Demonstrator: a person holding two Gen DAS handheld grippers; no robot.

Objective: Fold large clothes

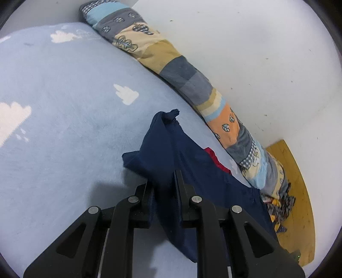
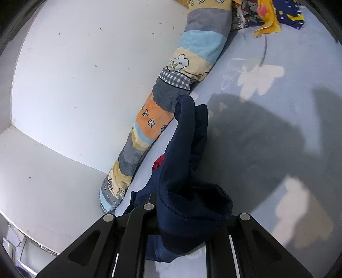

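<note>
A dark navy garment (image 1: pixel 192 162) with a red patch (image 1: pixel 215 159) hangs between both grippers above a light blue bed sheet with white clouds (image 1: pixel 64 96). My left gripper (image 1: pixel 163 181) is shut on a fold of the navy cloth, which drapes down between its fingers. In the right wrist view the same navy garment (image 2: pixel 188 154) bunches over my right gripper (image 2: pixel 181 205), which is shut on it; the cloth hides the right finger. The red patch (image 2: pixel 159 163) shows at the garment's left edge.
A long patchwork bolster (image 1: pixel 181 70) lies along the white wall (image 1: pixel 256 53); it also shows in the right wrist view (image 2: pixel 171 89). A pile of patterned clothes (image 2: pixel 271 15) lies at the bed's far end. A wooden floor (image 1: pixel 299 192) lies beyond the bed.
</note>
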